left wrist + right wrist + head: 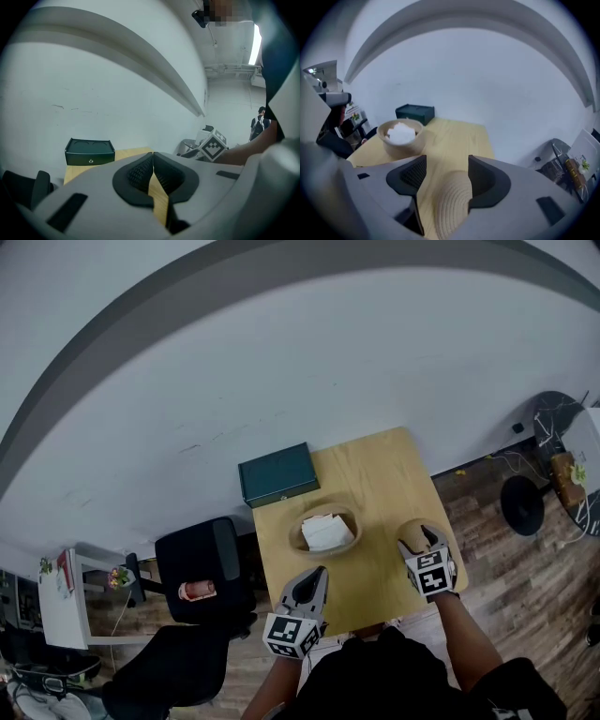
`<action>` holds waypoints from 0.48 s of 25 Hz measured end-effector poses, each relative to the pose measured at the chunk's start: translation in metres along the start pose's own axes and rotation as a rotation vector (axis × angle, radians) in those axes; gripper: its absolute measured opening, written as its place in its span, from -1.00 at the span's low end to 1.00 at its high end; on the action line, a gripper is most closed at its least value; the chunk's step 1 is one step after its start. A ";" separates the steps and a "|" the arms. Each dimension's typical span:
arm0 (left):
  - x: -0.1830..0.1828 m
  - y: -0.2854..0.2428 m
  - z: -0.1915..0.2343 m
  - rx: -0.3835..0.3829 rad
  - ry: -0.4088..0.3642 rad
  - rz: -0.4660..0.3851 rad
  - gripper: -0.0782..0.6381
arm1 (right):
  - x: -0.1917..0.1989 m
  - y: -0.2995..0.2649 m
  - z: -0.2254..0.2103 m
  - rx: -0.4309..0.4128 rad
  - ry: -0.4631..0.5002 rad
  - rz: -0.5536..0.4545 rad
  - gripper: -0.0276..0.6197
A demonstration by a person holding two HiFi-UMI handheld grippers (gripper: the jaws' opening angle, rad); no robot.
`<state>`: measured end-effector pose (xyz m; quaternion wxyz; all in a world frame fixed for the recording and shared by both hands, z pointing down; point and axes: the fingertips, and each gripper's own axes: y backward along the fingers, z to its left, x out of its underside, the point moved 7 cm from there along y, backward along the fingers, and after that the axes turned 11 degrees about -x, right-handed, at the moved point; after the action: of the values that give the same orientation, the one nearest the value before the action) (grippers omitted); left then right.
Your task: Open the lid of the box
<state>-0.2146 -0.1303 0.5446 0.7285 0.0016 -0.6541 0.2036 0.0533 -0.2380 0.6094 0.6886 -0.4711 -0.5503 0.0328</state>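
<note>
R tool [446, 166] astride part-hidden lid [452, 204]

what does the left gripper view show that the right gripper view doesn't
Only the left gripper view: the left hand-held gripper with jaws together and empty, a marker cube to the right, a distant person and a ceiling light.
Only the right gripper view: the right hand-held gripper, jaws apart around a woven lid, and a woven bowl holding white material.
Both: the dark green box, closed, the wooden table and the white wall.
</note>
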 end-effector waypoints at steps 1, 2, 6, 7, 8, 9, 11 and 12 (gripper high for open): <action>-0.003 0.000 0.001 -0.006 0.001 -0.008 -0.73 | -0.012 0.006 0.000 0.005 0.017 -0.047 -0.01; -0.006 -0.001 0.002 -0.013 0.002 -0.017 -0.73 | -0.025 0.012 0.001 0.008 0.033 -0.099 -0.04; -0.018 0.000 0.006 -0.030 -0.007 -0.045 -0.73 | -0.075 0.041 0.011 0.009 0.083 -0.319 -0.20; -0.019 0.000 0.007 -0.034 -0.009 -0.047 -0.73 | -0.086 0.049 0.014 0.010 0.100 -0.367 -0.25; -0.020 0.001 0.008 -0.039 -0.010 -0.047 -0.73 | -0.096 0.056 0.018 0.011 0.117 -0.411 -0.29; -0.020 0.003 0.009 -0.045 -0.011 -0.049 -0.73 | -0.105 0.064 0.022 0.011 0.134 -0.451 -0.34; -0.023 0.006 0.011 -0.058 -0.009 -0.058 -0.73 | -0.119 0.080 0.029 0.011 0.166 -0.515 -0.42; -0.025 0.007 0.012 -0.064 -0.007 -0.064 -0.73 | -0.125 0.087 0.033 0.011 0.180 -0.543 -0.47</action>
<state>-0.2294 -0.1338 0.5209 0.7320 0.0001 -0.6625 0.1591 0.0193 -0.2405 0.4575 0.7207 -0.3039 -0.5929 -0.1917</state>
